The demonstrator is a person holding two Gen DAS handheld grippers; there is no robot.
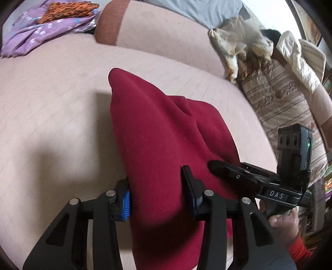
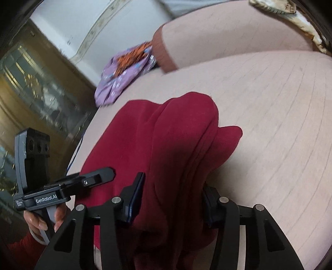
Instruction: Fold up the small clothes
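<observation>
A dark red garment (image 1: 166,133) lies bunched on the pink bed (image 1: 51,108). My left gripper (image 1: 157,193) straddles its near edge with the jaws apart and cloth between the fingers. My right gripper (image 2: 172,199) likewise straddles a thick fold of the red garment (image 2: 176,141), jaws apart. Each view shows the other gripper beside the cloth: the right one (image 1: 215,166) in the left wrist view, the left one (image 2: 108,174) in the right wrist view. Whether either pair of pads presses the cloth is unclear.
A purple patterned cloth (image 1: 35,33) with an orange garment (image 1: 66,10) on it lies at the bed's far corner. A pink and brown bolster (image 1: 145,31) and beige bedding (image 1: 269,72) lie along the far side. A wooden cabinet (image 2: 31,83) stands beyond the bed.
</observation>
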